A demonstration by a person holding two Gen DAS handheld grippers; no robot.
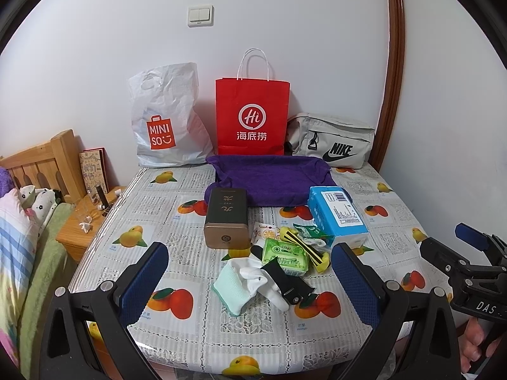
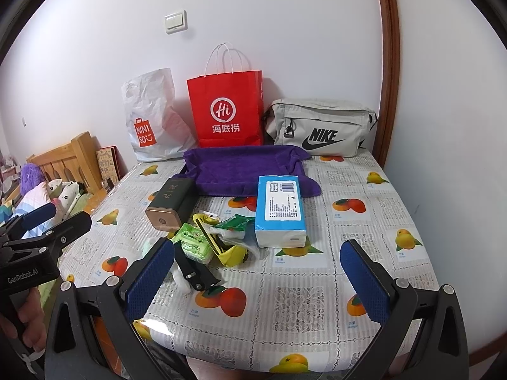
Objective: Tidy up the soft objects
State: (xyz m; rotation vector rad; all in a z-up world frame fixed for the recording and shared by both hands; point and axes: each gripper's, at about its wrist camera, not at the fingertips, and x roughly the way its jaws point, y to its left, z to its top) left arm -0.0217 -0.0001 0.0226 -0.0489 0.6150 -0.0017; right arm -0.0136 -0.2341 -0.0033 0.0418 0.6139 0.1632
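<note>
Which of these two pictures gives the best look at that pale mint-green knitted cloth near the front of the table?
The left wrist view: the pale mint-green knitted cloth lies in the open between the left tongs. In the right wrist view, only a sliver of it peeks past one finger of the right tongs.

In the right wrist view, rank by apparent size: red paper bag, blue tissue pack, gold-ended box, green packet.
1. red paper bag
2. blue tissue pack
3. gold-ended box
4. green packet, partly hidden by a finger of the hand-held gripper, so less sure
</note>
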